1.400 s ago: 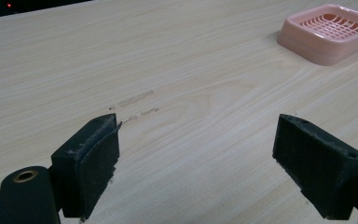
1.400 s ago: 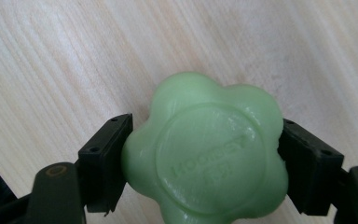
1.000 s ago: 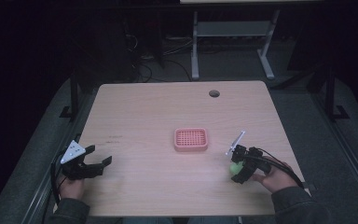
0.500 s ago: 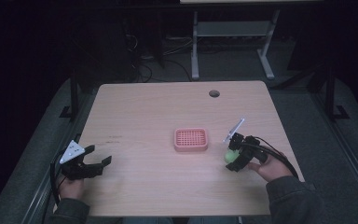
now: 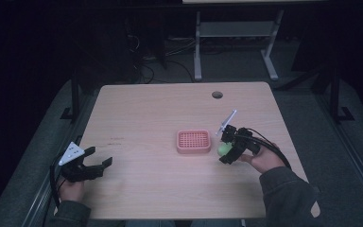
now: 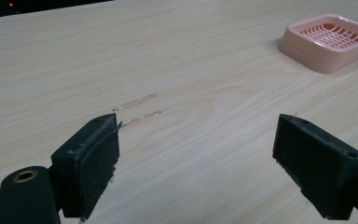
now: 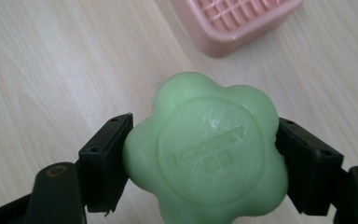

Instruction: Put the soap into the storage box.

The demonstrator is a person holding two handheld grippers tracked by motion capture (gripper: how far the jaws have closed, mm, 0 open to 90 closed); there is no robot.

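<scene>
A green flower-shaped soap (image 7: 206,151) is clamped between the jaws of my right gripper (image 5: 228,148), held just above the table right of a pink slatted soap dish (image 5: 194,141). The soap (image 5: 224,148) sits a short way off the dish's right edge. In the right gripper view the pink dish (image 7: 235,21) lies beyond the soap at the top. My left gripper (image 5: 94,163) rests open near the table's front left, its pads (image 6: 93,158) wide apart over bare wood, with the dish (image 6: 328,41) far off at upper right.
The light wooden table (image 5: 146,113) has a round cable hole (image 5: 217,94) near its back edge. Faint scuff marks (image 6: 140,100) lie on the wood ahead of the left gripper. Dark floor and a white desk frame (image 5: 236,42) stand behind the table.
My right gripper has carried the green soap up and to the left, closer to the pink dish. The left gripper has stayed put.
</scene>
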